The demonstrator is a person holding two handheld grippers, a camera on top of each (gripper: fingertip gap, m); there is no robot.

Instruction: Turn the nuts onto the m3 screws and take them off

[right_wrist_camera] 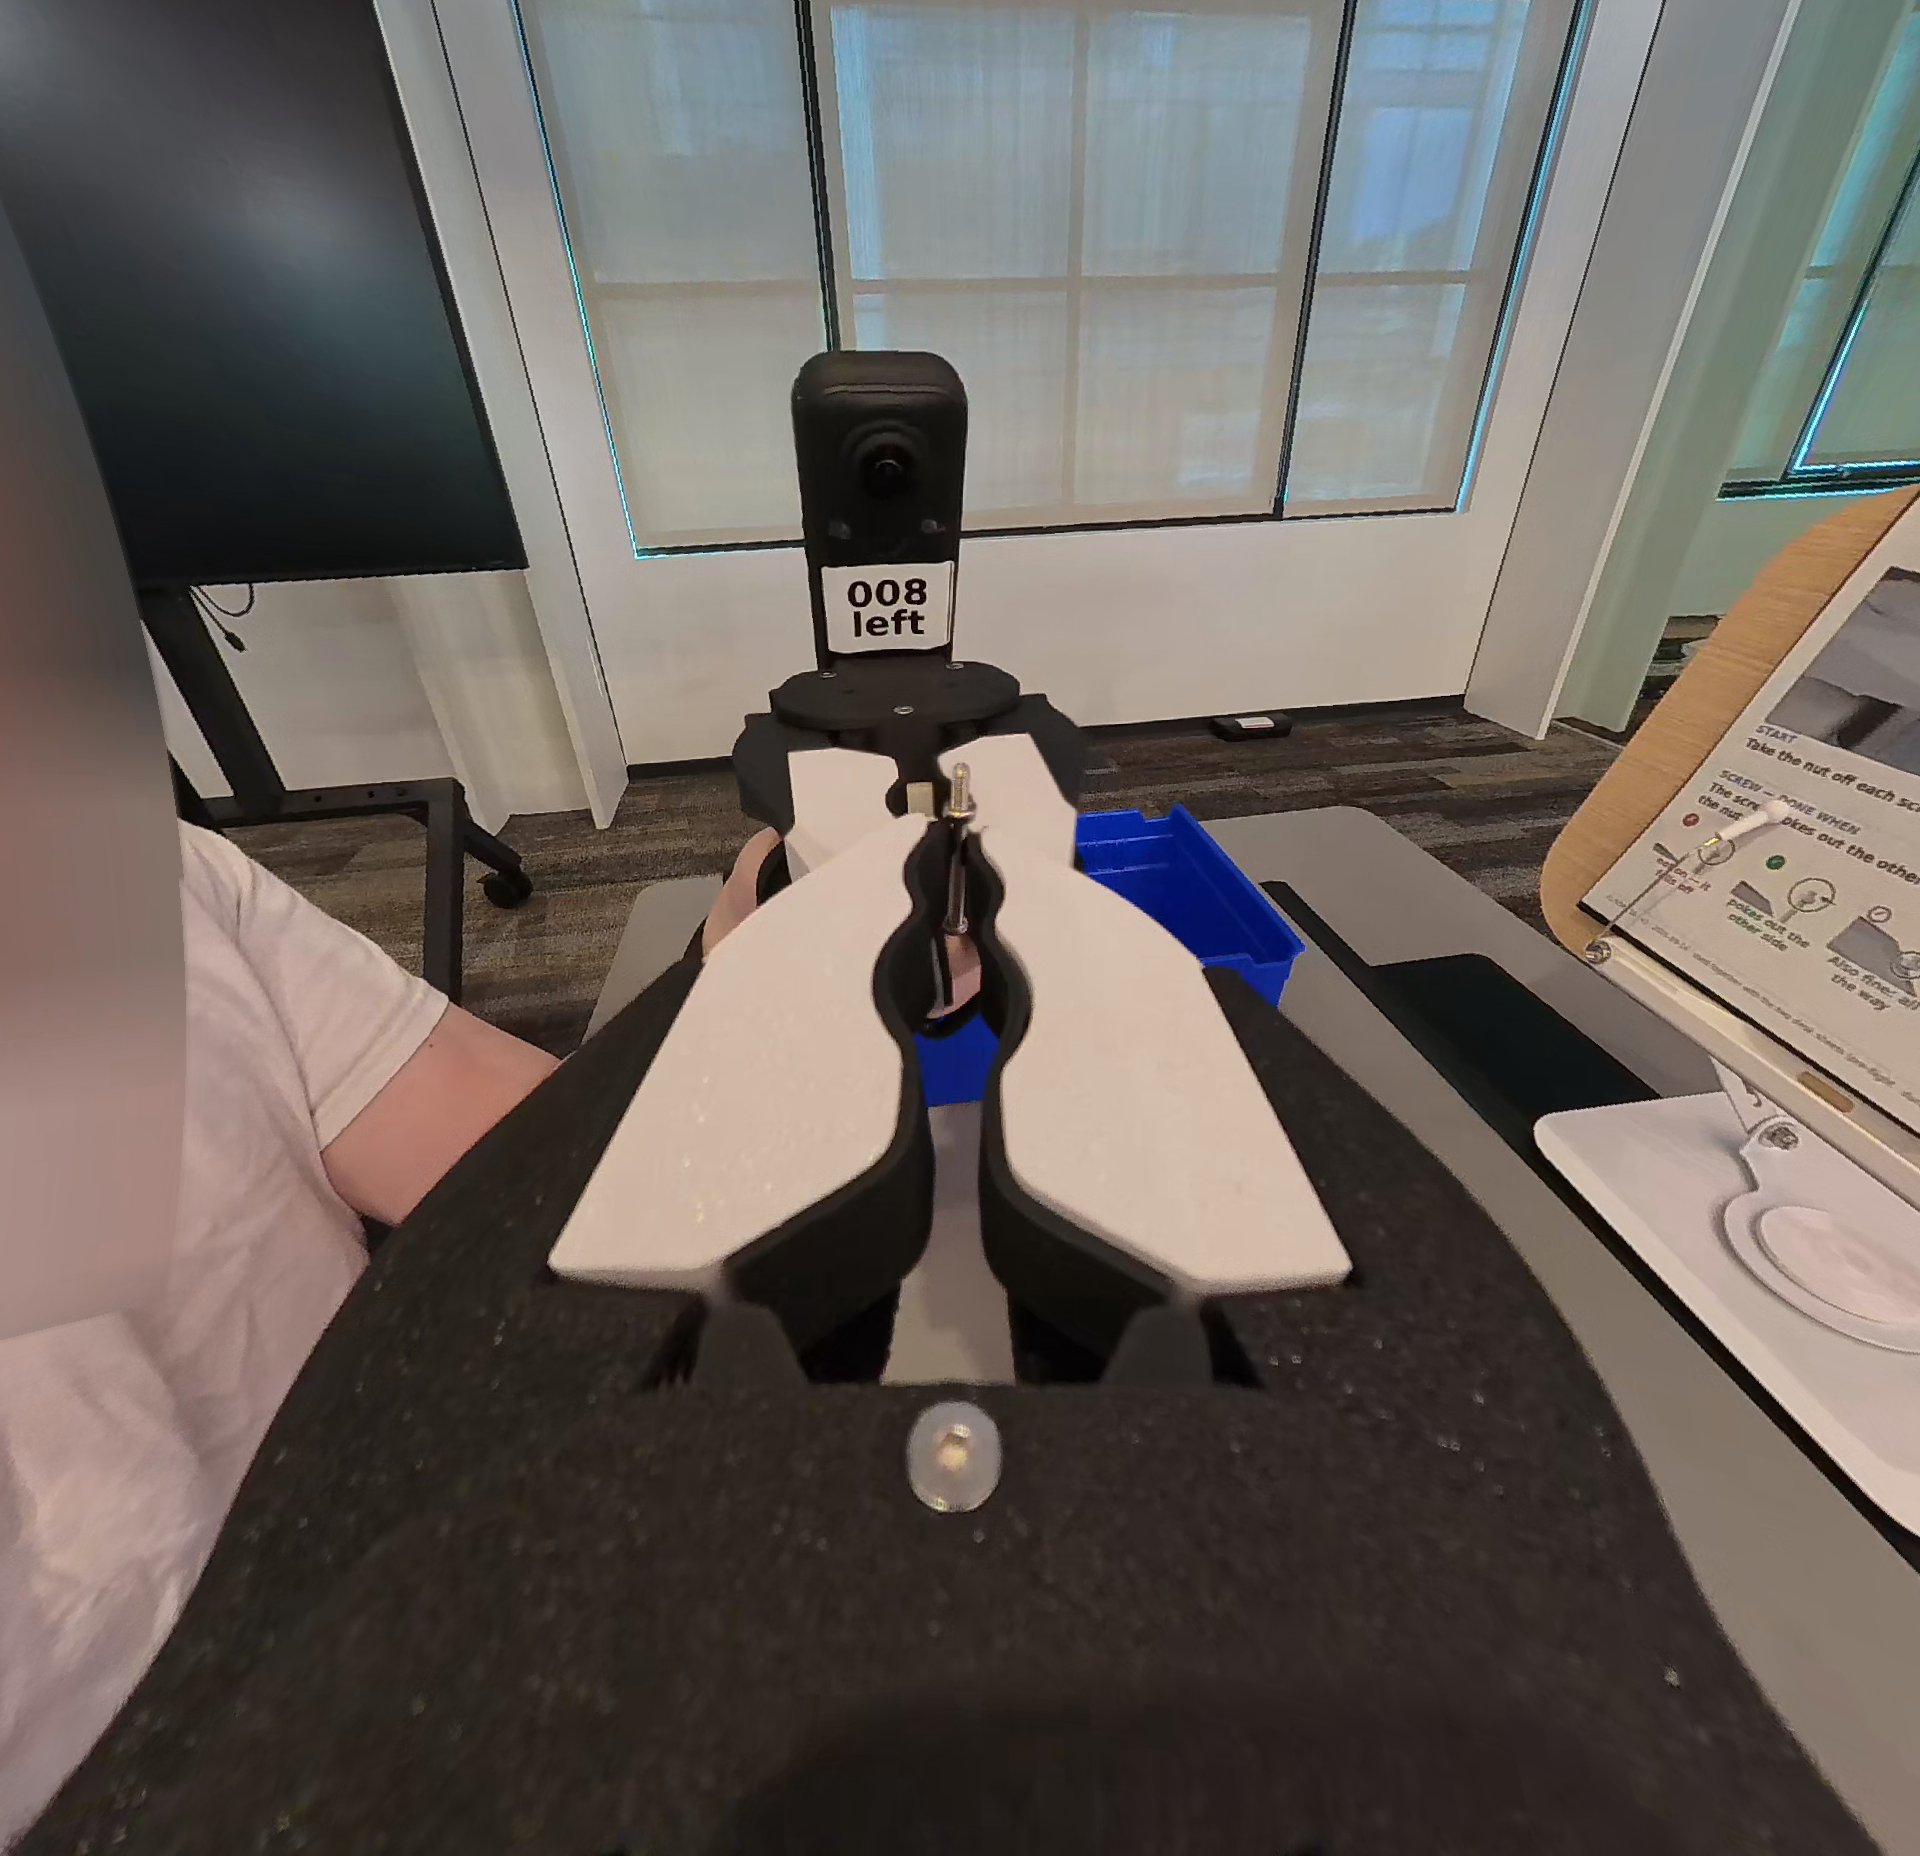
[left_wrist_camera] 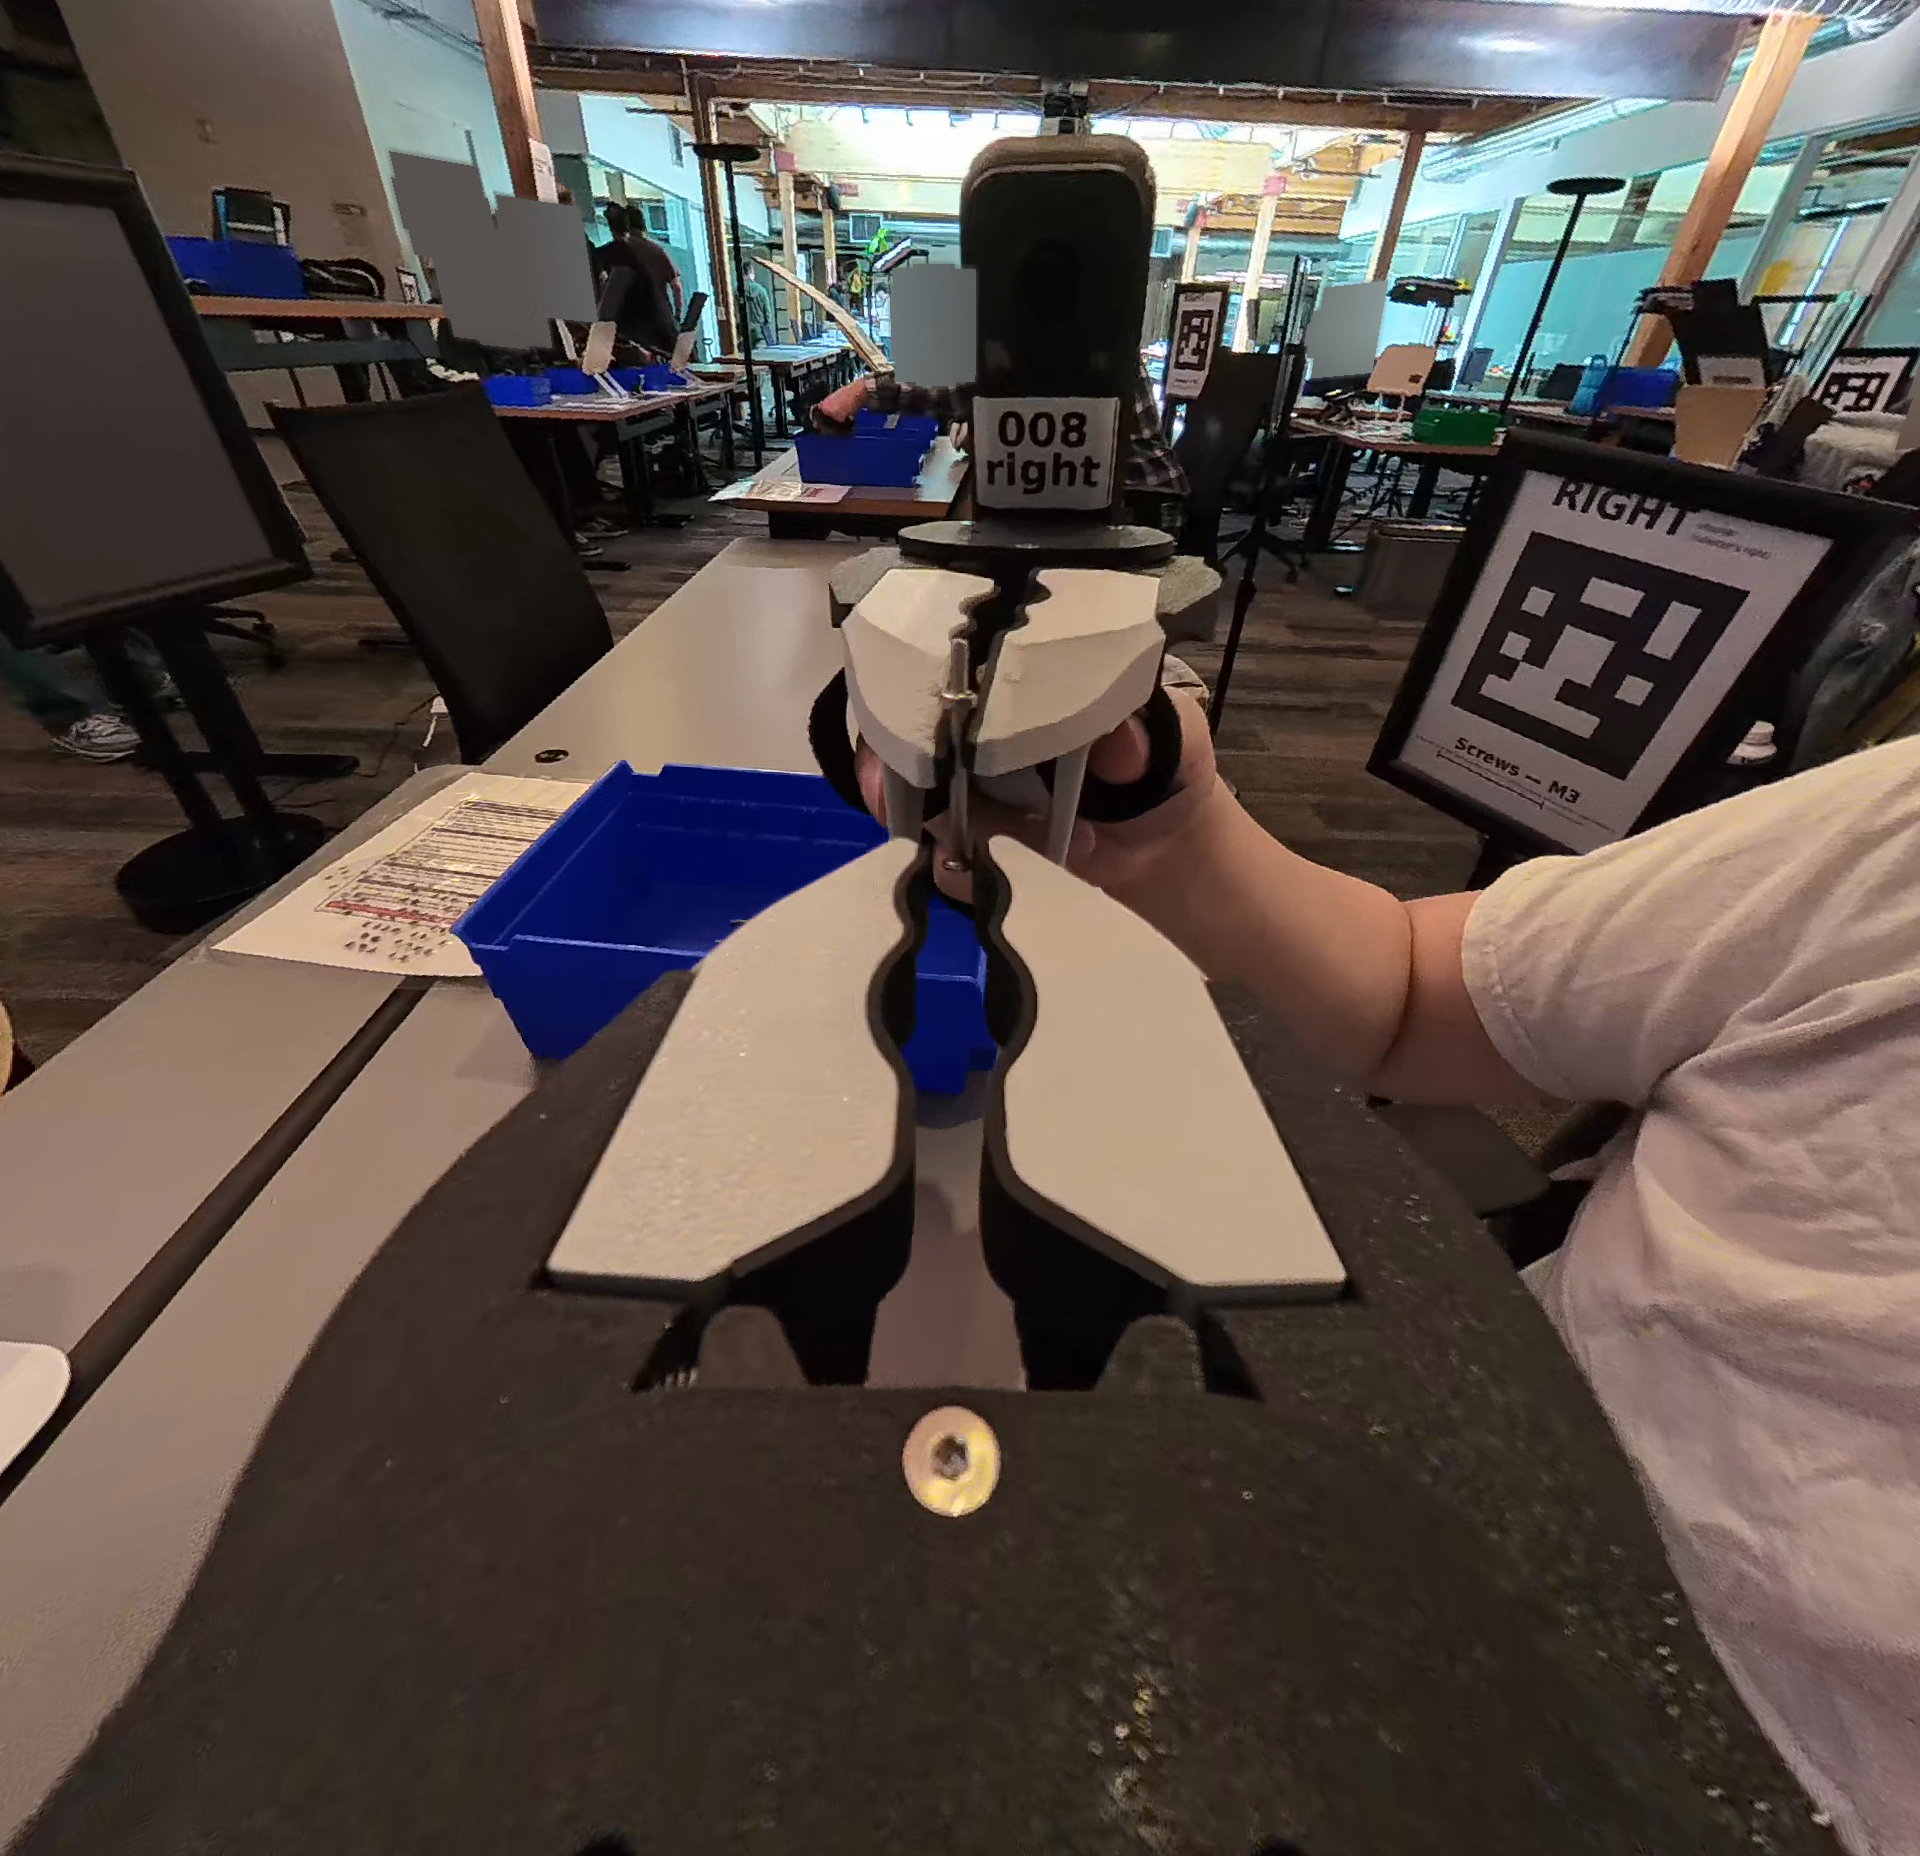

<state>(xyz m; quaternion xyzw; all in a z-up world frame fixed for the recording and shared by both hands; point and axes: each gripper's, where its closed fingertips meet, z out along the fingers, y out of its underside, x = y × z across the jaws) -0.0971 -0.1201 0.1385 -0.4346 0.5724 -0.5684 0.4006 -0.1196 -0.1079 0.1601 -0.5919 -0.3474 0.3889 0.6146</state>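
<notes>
A thin silver M3 screw (left_wrist_camera: 957, 778) spans the gap between my two grippers, which face each other above a blue bin (left_wrist_camera: 644, 871). My left gripper (left_wrist_camera: 951, 856) is shut on the screw's near end. My right gripper (left_wrist_camera: 964, 707) is shut on a small nut (left_wrist_camera: 953, 698) on the screw, whose far tip pokes into the gap between its fingers. In the right wrist view my right gripper (right_wrist_camera: 951, 832) pinches the nut (right_wrist_camera: 954, 819). The screw (right_wrist_camera: 958, 876) runs back between its fingers. The left gripper (right_wrist_camera: 951, 783) is just beyond.
The blue bin (right_wrist_camera: 1184, 892) sits on a grey table (left_wrist_camera: 707, 663) with a printed sheet (left_wrist_camera: 416, 871) beside it. An instruction page on a stand (right_wrist_camera: 1766, 871) is at the right. A framed marker sign (left_wrist_camera: 1600, 653) and a black chair (left_wrist_camera: 447, 559) flank the table. The grippers are tip to tip, or close to it.
</notes>
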